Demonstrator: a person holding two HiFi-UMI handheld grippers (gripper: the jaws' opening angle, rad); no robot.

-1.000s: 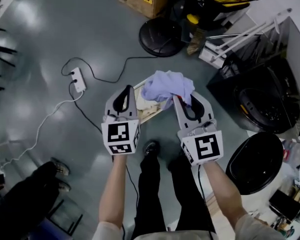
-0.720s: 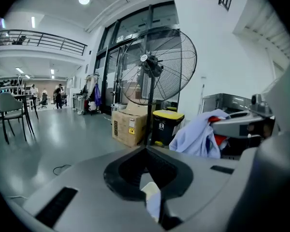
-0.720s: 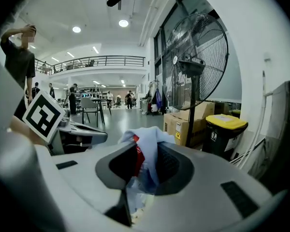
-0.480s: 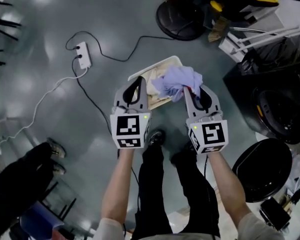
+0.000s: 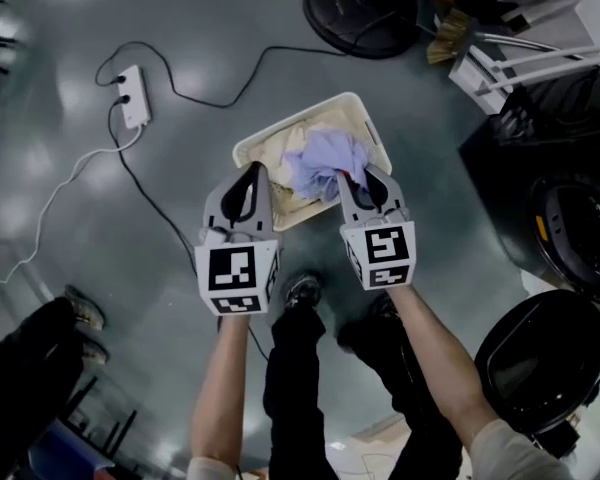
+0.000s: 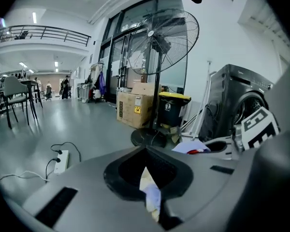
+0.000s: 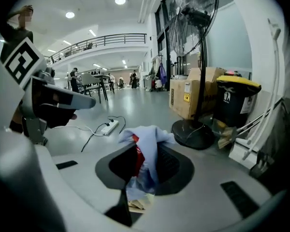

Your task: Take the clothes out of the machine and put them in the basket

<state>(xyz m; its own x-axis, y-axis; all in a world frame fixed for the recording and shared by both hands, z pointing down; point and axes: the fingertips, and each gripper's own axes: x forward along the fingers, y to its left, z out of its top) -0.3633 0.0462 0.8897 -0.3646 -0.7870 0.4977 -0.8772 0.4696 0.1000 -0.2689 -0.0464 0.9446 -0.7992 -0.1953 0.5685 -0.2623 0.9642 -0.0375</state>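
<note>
Over cream laundry basket [image 5: 280,132]: right gripper [image 5: 352,178] clamped narrow on a lavender garment [image 5: 318,156] with a red patch, bunched above the pale clothes [image 5: 280,158] lying inside. Left gripper [image 5: 252,171] at the basket's near edge, jaws together, holding nothing.

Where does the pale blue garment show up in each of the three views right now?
Head view: pale blue garment at centre, over the basket, in the right gripper's jaws.
Left gripper view: small, right of centre.
Right gripper view: centre, clamped between the jaws.
Shared landmark: the fan's black round base.
</note>
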